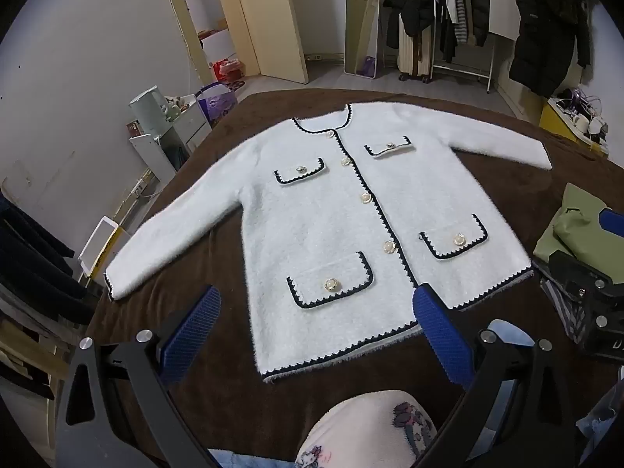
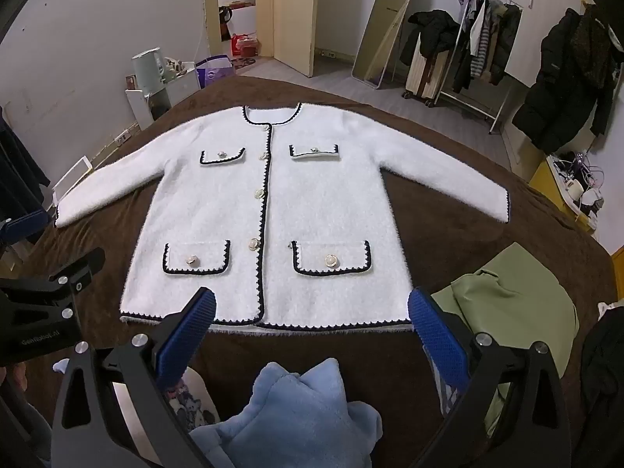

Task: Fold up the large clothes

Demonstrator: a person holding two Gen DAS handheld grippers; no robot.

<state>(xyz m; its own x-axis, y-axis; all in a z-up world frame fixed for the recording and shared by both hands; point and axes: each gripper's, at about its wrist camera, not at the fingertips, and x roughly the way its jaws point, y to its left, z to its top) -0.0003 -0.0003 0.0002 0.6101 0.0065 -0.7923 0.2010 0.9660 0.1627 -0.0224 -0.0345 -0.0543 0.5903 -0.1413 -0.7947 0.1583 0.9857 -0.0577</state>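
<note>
A white fluffy cardigan point(image 1: 331, 210) with dark scalloped trim, gold buttons and four pockets lies flat, front up, on a brown blanket point(image 1: 202, 257), sleeves spread to both sides. It also shows in the right wrist view point(image 2: 273, 210). My left gripper point(image 1: 316, 323) is open and empty, hovering above the cardigan's hem. My right gripper point(image 2: 312, 319) is open and empty, just above the hem's middle. The right gripper's body shows at the left wrist view's right edge point(image 1: 585, 292); the left gripper's body shows at the right wrist view's left edge point(image 2: 43, 300).
A folded olive-green garment point(image 2: 518, 300) lies on the blanket right of the cardigan. A light blue fleece point(image 2: 296, 409) and a pink printed cloth point(image 1: 370, 429) lie near me. Around the bed stand a clothes rack point(image 2: 483, 50), a mirror point(image 2: 390, 23), a suitcase and white side units point(image 2: 156, 89).
</note>
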